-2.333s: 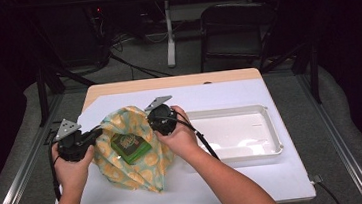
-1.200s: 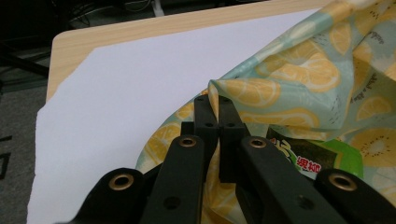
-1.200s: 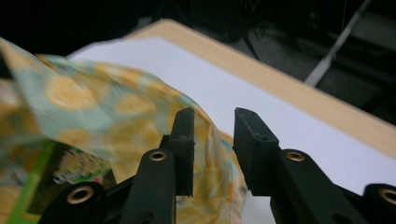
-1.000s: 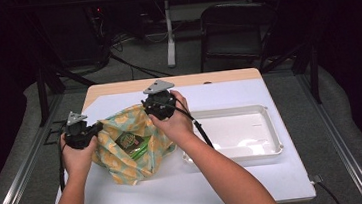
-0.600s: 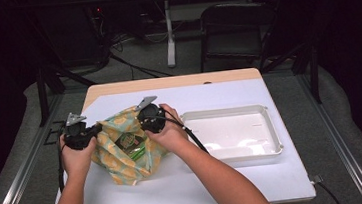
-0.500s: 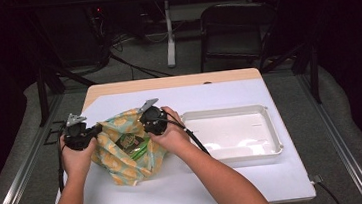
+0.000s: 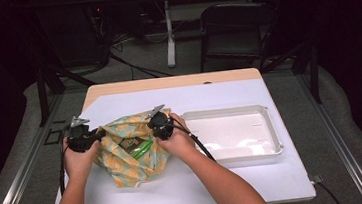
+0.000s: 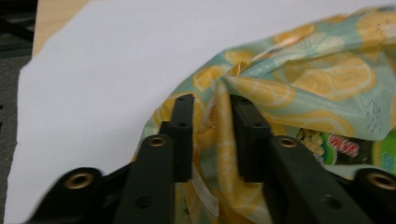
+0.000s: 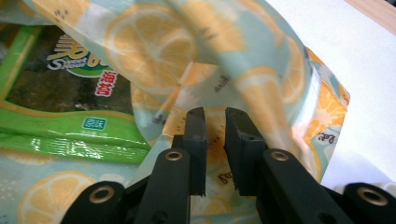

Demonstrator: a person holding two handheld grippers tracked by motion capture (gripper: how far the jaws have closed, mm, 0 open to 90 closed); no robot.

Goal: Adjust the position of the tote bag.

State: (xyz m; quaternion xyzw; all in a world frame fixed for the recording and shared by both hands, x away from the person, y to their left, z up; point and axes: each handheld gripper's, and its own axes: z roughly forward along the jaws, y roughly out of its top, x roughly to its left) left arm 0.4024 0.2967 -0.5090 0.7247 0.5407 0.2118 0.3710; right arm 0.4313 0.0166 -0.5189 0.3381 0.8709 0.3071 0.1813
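Green seaweed packet (image 7: pixel 138 146) lies in lemon-print cloth bag (image 7: pixel 134 156); left claw (image 8: pixel 212 109) has just been opening off a fold, right claw (image 9: pixel 215 122) closing, empty; white tray (image 7: pixel 273 138) awaits.

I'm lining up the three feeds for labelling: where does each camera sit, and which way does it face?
High view: above the person's side, facing forward and down on the table; both forearms, left claw and right claw show.
Left gripper view: rides the left claw, looking along its jaws at the lemon-print bag.
Right gripper view: rides the right claw, facing the bag and the green snack packet.
All three share the bag and packet.
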